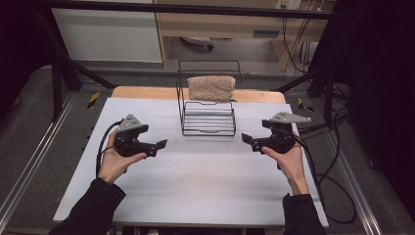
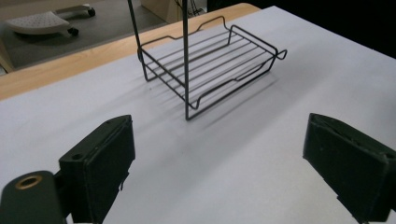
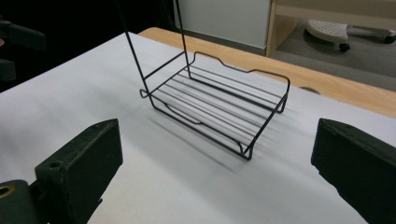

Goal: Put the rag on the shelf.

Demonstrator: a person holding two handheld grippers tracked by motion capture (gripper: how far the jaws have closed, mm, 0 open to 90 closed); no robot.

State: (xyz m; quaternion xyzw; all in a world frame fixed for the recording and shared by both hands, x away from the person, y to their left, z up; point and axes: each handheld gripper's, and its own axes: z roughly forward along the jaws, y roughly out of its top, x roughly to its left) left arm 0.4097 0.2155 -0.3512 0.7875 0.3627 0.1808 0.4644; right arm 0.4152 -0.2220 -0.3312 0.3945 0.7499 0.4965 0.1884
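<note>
A black wire rack (image 1: 208, 125) stands at the back middle of the white table (image 1: 195, 186). A folded beige towel (image 1: 211, 88) lies on its upper shelf. Its lower shelf (image 2: 210, 65) (image 3: 219, 102) is bare. My left gripper (image 1: 160, 145) (image 2: 219, 158) is held low over the table, left of the rack, jaws wide apart with nothing between them. My right gripper (image 1: 247, 139) (image 3: 219, 163) mirrors it on the right, also open and holding nothing. Both point inward toward the rack.
A wooden strip (image 1: 147, 92) borders the table's far edge. Black cables (image 1: 333, 186) trail off the right side. Dark frame posts (image 1: 56, 83) stand at the back corners, and a wheeled base (image 3: 345, 30) sits on the floor beyond.
</note>
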